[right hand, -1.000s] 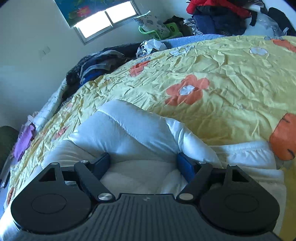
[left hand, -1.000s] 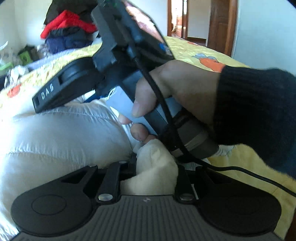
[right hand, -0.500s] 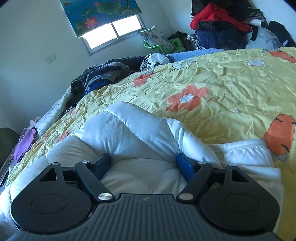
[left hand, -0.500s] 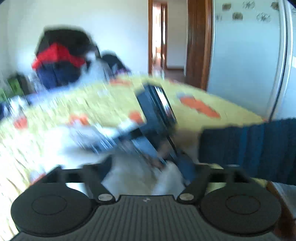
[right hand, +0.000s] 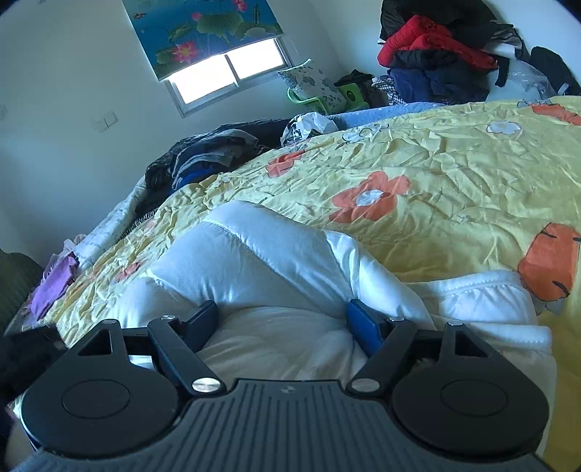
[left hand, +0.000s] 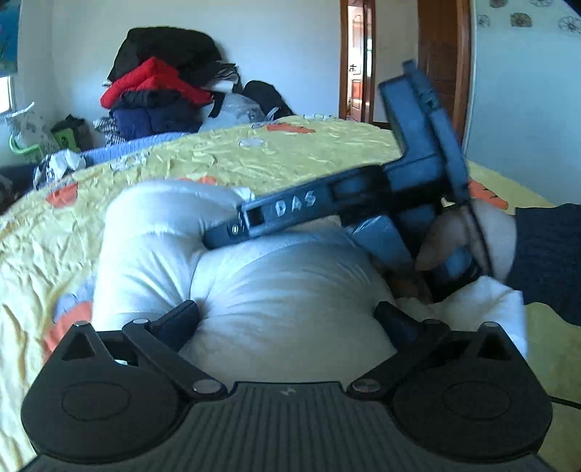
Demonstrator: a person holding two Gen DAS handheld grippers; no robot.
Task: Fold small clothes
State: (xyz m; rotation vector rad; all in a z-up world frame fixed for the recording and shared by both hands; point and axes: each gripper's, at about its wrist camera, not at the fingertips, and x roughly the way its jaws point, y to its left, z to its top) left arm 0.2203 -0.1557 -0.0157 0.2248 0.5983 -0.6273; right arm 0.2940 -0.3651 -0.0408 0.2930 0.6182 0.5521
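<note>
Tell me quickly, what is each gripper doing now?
Left gripper: open, jaws straddling the white puffy garment.
Right gripper: open, pressed into the same garment.

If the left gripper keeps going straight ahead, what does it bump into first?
Probably the white puffy jacket: the left gripper, jaws open, already has it bulging between them. The right gripper lies farther on.

A white padded jacket [right hand: 261, 276] is seen on a yellow bedspread [right hand: 454, 174] patterned with orange and white flowers. A red coat [left hand: 152, 81] is piled on dark clothes. Pink lotus flowers are printed on the blue blind [right hand: 203, 32].
</note>
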